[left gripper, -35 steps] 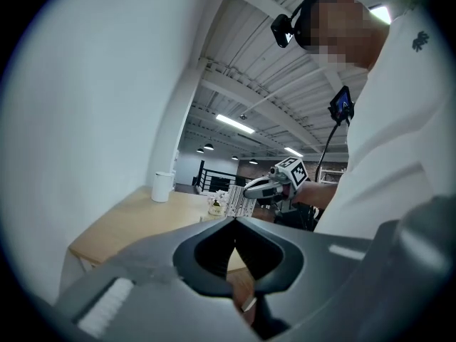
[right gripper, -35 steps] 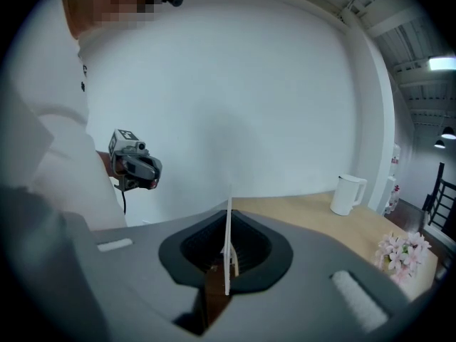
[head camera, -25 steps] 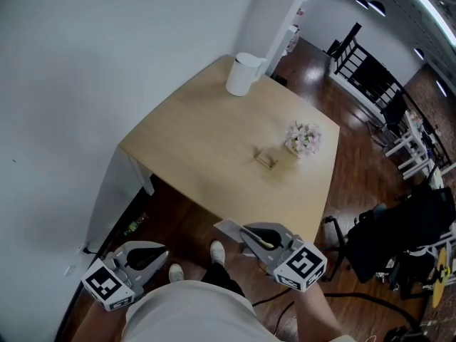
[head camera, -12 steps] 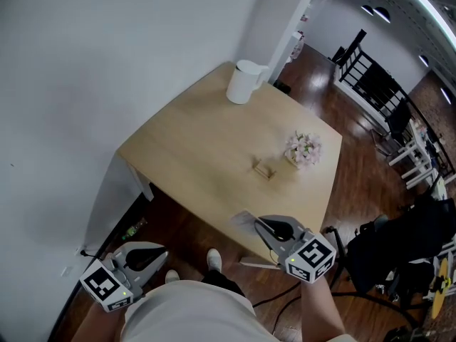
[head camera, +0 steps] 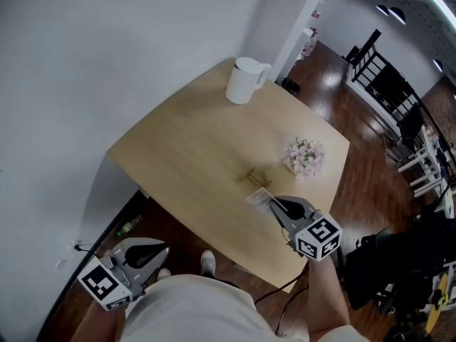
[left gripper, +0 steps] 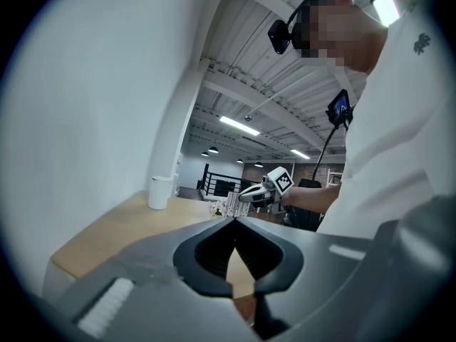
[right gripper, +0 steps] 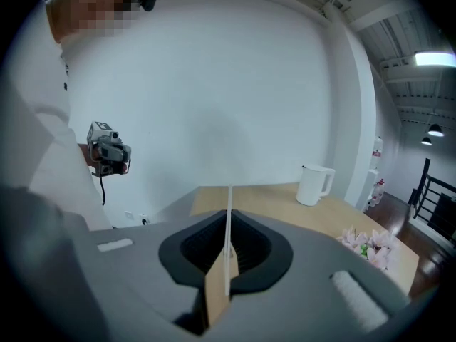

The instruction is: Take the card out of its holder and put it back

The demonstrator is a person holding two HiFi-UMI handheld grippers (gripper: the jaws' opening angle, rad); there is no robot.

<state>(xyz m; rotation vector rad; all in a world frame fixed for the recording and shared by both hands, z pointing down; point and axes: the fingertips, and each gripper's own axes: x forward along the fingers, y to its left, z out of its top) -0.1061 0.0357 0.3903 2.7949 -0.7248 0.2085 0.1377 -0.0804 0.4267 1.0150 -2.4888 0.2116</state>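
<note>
My right gripper (head camera: 275, 204) is shut on a white card (head camera: 259, 197), held over the front right part of the wooden table (head camera: 185, 144). The card hangs just in front of the small wooden card holder (head camera: 258, 177), apart from it. In the right gripper view the card (right gripper: 229, 199) shows edge-on, upright between the closed jaws (right gripper: 228, 226). My left gripper (head camera: 158, 251) stays low at the left, off the table, its jaws shut on nothing (left gripper: 234, 221). From the left gripper view the right gripper (left gripper: 261, 191) and the card (left gripper: 234, 204) show far off.
A white jug (head camera: 244, 80) stands at the table's far corner. A small bunch of pink flowers (head camera: 304, 156) sits just right of the holder. A white wall runs along the table's left side. Dark wooden floor, black chairs and cables lie to the right.
My right gripper has carried the card from below the table's front edge up over the tabletop, close to the holder. The left gripper has stayed in place.
</note>
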